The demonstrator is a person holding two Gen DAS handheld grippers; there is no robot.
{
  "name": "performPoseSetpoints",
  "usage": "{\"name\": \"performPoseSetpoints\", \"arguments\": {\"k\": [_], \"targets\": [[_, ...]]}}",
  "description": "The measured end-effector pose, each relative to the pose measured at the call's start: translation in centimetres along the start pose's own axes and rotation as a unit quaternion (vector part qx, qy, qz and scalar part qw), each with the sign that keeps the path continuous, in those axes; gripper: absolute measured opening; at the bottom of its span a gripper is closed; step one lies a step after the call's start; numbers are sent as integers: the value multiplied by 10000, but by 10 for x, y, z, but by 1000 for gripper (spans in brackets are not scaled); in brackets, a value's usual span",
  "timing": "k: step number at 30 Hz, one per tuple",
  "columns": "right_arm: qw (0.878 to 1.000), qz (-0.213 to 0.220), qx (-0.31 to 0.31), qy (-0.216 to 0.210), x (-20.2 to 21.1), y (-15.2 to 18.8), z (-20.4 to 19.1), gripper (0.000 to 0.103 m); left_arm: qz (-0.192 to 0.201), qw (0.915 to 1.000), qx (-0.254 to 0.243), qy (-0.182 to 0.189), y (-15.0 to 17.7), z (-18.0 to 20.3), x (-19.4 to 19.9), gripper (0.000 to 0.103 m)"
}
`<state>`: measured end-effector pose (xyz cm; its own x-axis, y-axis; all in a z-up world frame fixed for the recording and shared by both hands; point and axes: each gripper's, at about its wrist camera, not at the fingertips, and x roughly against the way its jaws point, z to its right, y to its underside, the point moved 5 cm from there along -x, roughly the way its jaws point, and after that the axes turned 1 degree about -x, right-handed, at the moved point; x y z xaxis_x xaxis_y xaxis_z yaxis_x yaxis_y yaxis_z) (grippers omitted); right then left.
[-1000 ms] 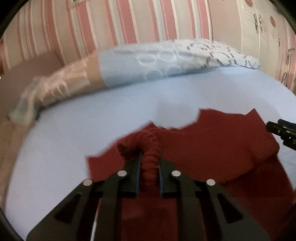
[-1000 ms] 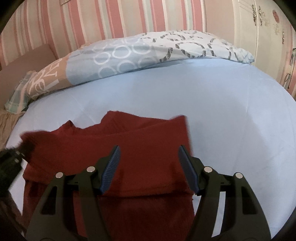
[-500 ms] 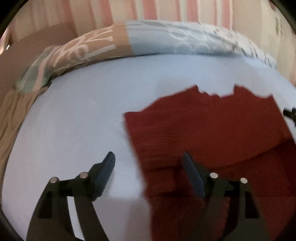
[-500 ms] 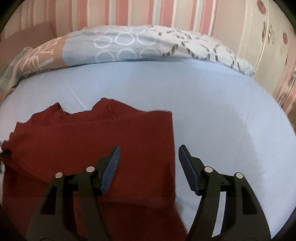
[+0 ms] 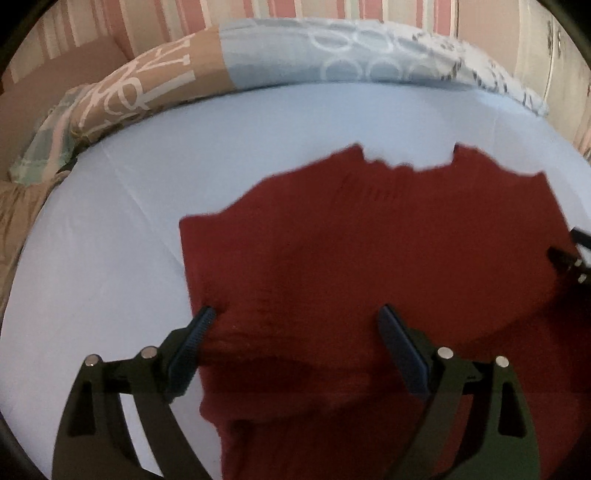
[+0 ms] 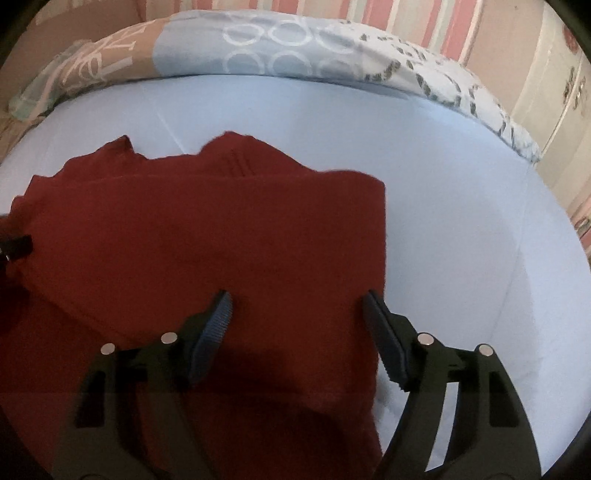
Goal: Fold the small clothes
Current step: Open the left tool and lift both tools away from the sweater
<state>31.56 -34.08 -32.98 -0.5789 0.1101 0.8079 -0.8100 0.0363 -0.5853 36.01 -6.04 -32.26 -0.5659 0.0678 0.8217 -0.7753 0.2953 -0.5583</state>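
A dark red knitted garment (image 5: 369,258) lies folded over on the light blue bed sheet (image 5: 110,258); it also shows in the right wrist view (image 6: 207,236). My left gripper (image 5: 297,314) is open and empty, its jaws spread over the garment's left edge. My right gripper (image 6: 297,299) is open and empty over the garment's right edge. The right gripper's tip shows at the right edge of the left wrist view (image 5: 570,258); the left gripper's tip shows at the left edge of the right wrist view (image 6: 14,245).
A patterned blue, tan and white duvet (image 5: 332,62) lies rolled along the far side of the bed, also in the right wrist view (image 6: 295,48). A pink striped wall (image 5: 295,11) stands behind it. A cupboard (image 6: 561,92) stands at the right.
My left gripper let go of the bunched red fabric and opened wide; the fabric now lies flat, folded over. Both grippers moved in low over the garment's left and right edges.
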Motion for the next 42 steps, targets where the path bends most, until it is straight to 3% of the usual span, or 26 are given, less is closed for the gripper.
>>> {"name": "performPoseSetpoints", "arguments": {"k": [3, 9, 10, 12, 16, 22, 26, 31, 42], "targets": [[9995, -58, -276, -118, -8, 3, 9, 86, -19, 10000, 42, 78, 7, -7, -4, 91], [9990, 183, -335, -237, 9, 4, 5, 86, 143, 9999, -6, 43, 9, -5, 11, 90], [9985, 282, -311, -349, 19, 3, 1, 86, 159, 9998, 26, 83, 11, -5, 18, 90], [9970, 522, -314, -470, 38, 2, -3, 98, 246, 9995, 92, 160, 15, -4, 34, 91], [9928, 903, -309, -723, 84, 10, -12, 100, 340, 9992, 130, 160, 33, 2, 72, 101], [9917, 890, -429, -828, 124, 44, -18, 100, 228, 9991, 312, 163, 70, 6, 112, 101], [9927, 913, -344, -715, 147, 71, -22, 100, 227, 9989, 355, -191, 95, 4, 134, 101], [9947, 914, -188, -436, 171, 100, -29, 100, 222, 9982, 553, -67, 122, 4, 156, 101], [9940, 954, -113, -531, 212, 152, -32, 100, 113, 9975, 682, 161, 170, 17, 189, 101]]}}
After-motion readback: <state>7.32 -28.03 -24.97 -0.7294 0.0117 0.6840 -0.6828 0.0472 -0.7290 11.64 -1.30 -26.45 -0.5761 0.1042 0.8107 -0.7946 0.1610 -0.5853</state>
